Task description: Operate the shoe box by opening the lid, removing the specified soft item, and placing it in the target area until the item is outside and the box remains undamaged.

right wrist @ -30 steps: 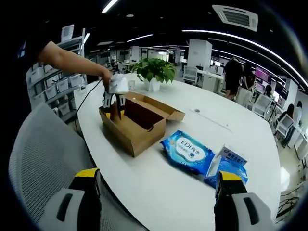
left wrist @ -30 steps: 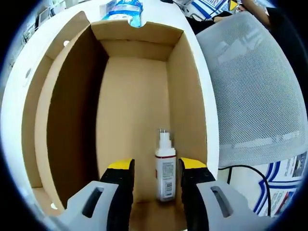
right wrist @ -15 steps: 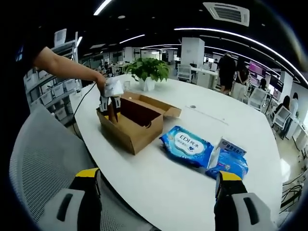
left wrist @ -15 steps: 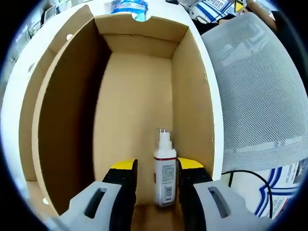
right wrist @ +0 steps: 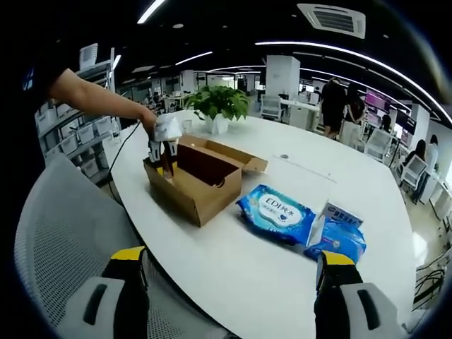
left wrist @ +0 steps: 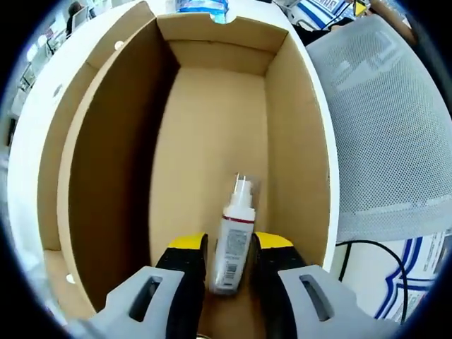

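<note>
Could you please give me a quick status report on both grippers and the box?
Left gripper down inside open shoe box, shut on small white bottle. Right gripper open, empty, hanging over the table edge. Blue wipes pack beside box, nothing blocking.

left gripper (left wrist: pixel 229 258): jaws now closed in against the bottle, gaps gone
bottle (left wrist: pixel 232 236): now tilted, formerly upright

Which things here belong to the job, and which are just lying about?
Job: cardboard box, lid open; small bottle between the left gripper jaws.

Lying about: blue wipes packs, potted plant, mesh chair, right gripper, open.
</note>
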{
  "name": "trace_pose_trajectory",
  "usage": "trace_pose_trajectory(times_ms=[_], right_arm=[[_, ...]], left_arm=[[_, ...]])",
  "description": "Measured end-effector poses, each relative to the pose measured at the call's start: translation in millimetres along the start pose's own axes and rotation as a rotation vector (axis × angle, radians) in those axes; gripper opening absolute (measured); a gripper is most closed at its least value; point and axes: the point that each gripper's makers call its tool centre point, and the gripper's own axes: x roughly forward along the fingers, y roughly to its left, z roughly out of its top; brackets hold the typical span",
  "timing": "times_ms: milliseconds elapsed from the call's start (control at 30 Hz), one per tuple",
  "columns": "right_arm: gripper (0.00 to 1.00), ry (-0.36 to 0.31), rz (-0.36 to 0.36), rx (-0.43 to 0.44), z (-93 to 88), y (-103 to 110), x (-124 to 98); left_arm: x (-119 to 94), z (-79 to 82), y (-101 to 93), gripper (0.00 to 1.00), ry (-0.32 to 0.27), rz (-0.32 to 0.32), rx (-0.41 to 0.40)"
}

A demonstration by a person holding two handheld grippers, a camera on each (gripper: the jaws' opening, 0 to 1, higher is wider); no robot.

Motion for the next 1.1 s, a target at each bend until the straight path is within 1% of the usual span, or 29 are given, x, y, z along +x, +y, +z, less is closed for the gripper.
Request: trace_pose_trajectory(times_ms=[100,267,533,600,700,767,967,1100], right_arm=[[1.0,0.0,0.001,0.004,-2.0,2,0],[1.0,0.0,0.001,0.009,-3.3,4,0],[1.0,-0.019,0.002,0.007,1.6,6,-1],[1.0,-0.024,0.004,0.009,2.8,7,-1],[0.99,-0.031,0.008,0.011,4.2,8,0],[0.99,-0.03,0.011,0.009,4.0,9,1],[0.99,-0.037,0.021,0.003,6.4,13,2],[0.99,-0.048,0.024,0.001,8.8,14,2]], left_arm=[[0,-1.1,0.7,0.25,-0.004,0.004,-0.003],[6,-6.9,1.7,0.23,0.012,0.017,0.008],[14,-10.3,-0.5,0.22,0.031,0.015,0.037],[14,-10.0,-1.0,0.22,0.031,0.013,0.038],[11,-4.8,2.1,0.19,0.008,0.033,0.042],[9,-5.1,6.3,0.19,0.015,0.052,0.039],[7,-4.9,6.5,0.19,0.021,0.056,0.037],[3,-1.6,7.2,0.18,0.01,0.066,0.037]])
